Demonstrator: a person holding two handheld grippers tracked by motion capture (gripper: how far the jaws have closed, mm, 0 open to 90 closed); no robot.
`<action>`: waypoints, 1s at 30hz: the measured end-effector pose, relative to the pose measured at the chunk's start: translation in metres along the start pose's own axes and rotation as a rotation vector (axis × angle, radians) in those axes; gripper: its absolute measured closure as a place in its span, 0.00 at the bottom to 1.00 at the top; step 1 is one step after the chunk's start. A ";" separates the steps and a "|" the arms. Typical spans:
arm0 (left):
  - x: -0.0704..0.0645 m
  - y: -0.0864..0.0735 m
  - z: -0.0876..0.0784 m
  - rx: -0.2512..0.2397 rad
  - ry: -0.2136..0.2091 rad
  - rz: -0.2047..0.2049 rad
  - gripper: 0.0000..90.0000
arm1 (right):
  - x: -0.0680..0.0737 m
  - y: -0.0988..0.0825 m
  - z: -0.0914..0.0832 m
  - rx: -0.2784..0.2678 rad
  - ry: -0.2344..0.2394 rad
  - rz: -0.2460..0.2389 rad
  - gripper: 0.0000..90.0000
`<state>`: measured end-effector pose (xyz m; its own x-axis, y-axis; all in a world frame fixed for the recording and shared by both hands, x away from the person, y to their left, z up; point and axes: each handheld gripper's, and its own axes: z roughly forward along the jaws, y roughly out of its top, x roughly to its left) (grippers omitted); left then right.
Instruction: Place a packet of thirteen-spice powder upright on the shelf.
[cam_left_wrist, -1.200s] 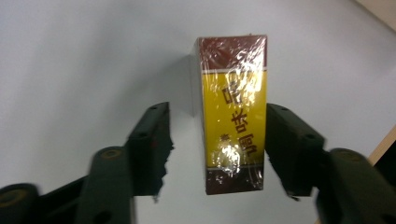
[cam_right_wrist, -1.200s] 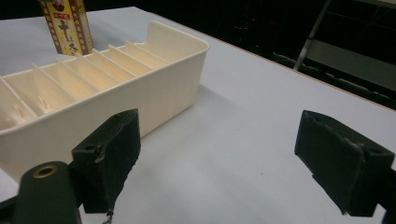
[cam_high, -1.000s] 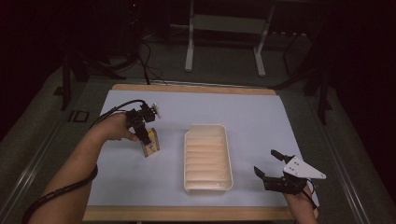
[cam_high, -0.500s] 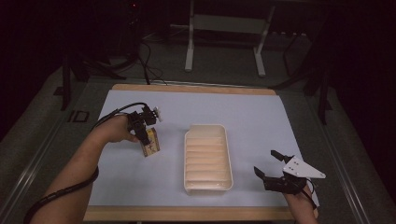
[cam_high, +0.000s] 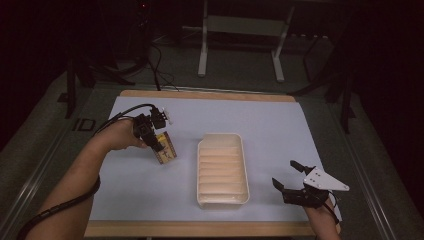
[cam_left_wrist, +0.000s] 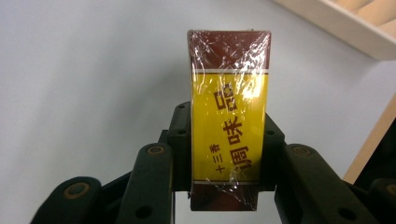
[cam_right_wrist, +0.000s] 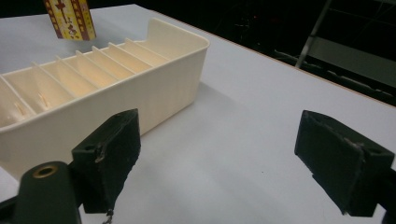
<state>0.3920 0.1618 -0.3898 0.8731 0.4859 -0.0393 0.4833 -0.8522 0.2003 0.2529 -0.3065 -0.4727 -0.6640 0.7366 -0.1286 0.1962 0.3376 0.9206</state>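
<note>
The left tool (cam_high: 159, 142) is black with a black cable. The right tool (cam_high: 291, 176) is black with a grey three-cornered plate on top.

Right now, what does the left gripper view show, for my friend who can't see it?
The left hand-held gripper is shut on a small yellow and dark-red box wrapped in shiny plastic, above a pale blue table. A corner of a cream tray shows at the upper right.
</note>
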 end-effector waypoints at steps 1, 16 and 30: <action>-0.001 0.000 -0.003 -0.006 0.000 0.011 0.76 | 0.000 0.000 0.000 -0.001 0.000 0.001 0.16; -0.021 0.011 -0.038 -0.077 0.042 0.116 0.76 | 0.001 0.002 -0.001 -0.002 -0.002 0.005 0.16; -0.035 0.029 -0.061 -0.169 0.039 0.198 0.76 | 0.000 0.002 -0.002 -0.006 -0.001 0.006 0.16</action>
<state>0.3714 0.1325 -0.3226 0.9450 0.3224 0.0543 0.2825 -0.8887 0.3612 0.2519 -0.3064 -0.4701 -0.6622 0.7391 -0.1232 0.1960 0.3295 0.9236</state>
